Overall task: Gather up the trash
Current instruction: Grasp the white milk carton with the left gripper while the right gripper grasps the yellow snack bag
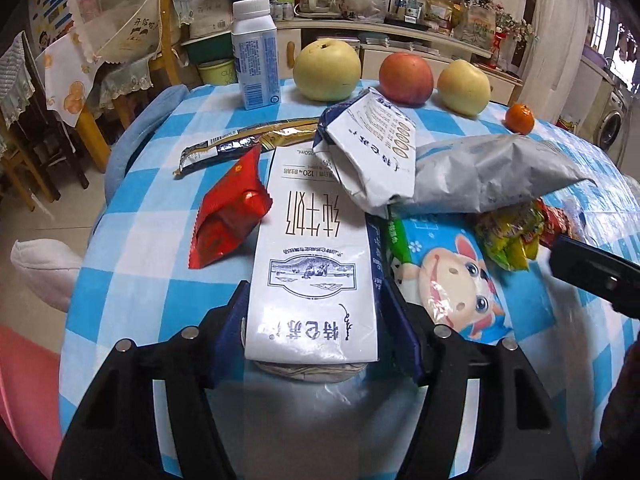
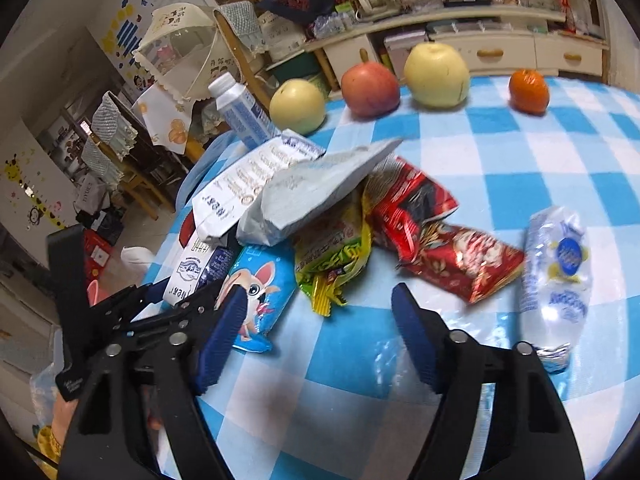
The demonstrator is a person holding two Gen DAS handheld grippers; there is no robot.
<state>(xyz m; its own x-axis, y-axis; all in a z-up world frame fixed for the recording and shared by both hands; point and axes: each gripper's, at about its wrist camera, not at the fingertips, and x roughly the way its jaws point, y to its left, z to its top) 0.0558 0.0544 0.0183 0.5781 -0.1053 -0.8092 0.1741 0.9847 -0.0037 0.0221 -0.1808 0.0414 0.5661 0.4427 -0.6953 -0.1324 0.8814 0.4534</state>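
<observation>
The left tool point(image 1: 314, 316) straddles the near end of a long white milk carton with dark blue sides point(image 1: 316, 264), its blue pads set against the carton's two flanks, so it is closed on the carton, which lies flat on the counter covered by a blue-and-white checked cloth point(image 1: 160, 280). Left of the carton lies a torn red foil wrapper point(image 1: 228, 220), and beyond that a long gold-and-black stick wrapper point(image 1: 244, 144). A second, crumpled white carton point(image 1: 368, 152) leans over the far end of the first, with a grey paper bag point(image 1: 492, 176) beside it on the right. A light blue cartoon-printed packet point(image 1: 452, 276) lies just right of the held carton, near a yellow-green snack wrapper point(image 1: 508, 240). The right tool point(image 2: 320, 336) hovers with its jaws apart over bare cloth, nothing between them; ahead of it lie a red crinkled snack bag point(image 2: 460, 260) and, to the right, a clear plastic wrapper with blue print point(image 2: 556, 280). At the far edge stand a white and blue bottle point(image 1: 256, 52), two pale yellow pears point(image 1: 327, 70), a red apple point(image 1: 406, 78) and a small orange tangerine point(image 1: 519, 119).
</observation>
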